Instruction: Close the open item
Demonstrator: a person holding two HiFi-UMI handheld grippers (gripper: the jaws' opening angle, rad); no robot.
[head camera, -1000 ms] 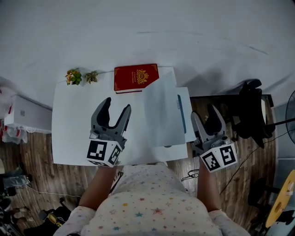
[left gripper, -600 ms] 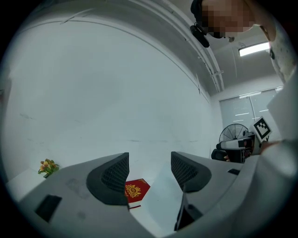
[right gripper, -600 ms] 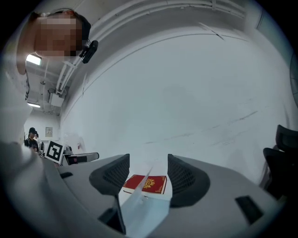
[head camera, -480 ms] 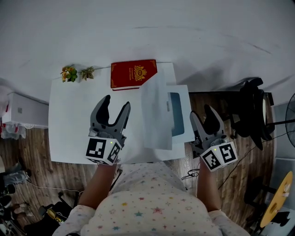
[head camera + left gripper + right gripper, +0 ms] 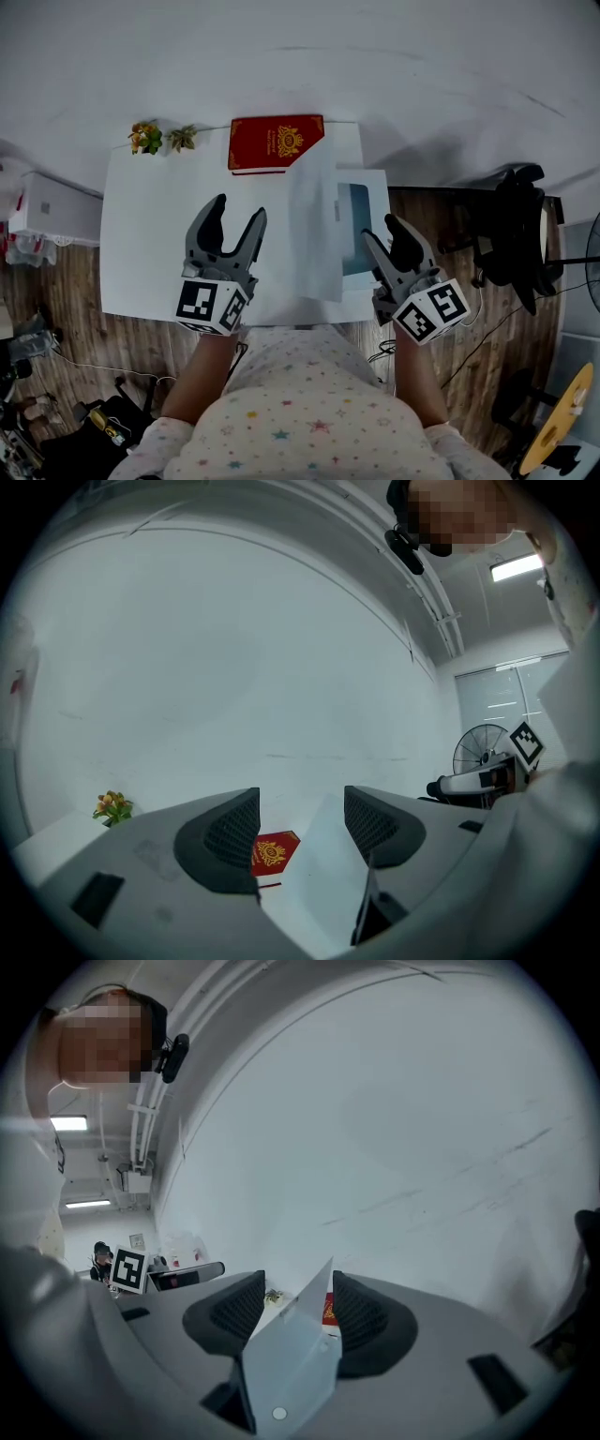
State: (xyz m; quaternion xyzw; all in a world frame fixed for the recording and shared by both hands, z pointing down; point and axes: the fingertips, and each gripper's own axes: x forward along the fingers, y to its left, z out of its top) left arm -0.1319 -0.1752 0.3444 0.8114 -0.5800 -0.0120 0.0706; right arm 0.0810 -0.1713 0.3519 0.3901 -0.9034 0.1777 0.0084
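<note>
White table (image 5: 141, 244) has folder (image 5: 314, 220) half-open at its right side near red book (image 5: 277, 142), flap up betw right gripper (image 5: 381, 232) jaws, which are spread; left gripper (image 5: 238, 210) spread too, empty.

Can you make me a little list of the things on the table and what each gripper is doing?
table: white table
open item: white folder, its cover standing up, not closed yet
red book: shut, lying flat at the table's far edge
flowers: small bunch at the far left corner
left gripper: open, nothing between its jaws, over the table
right gripper: open, with the cover's edge between its jaws
</note>
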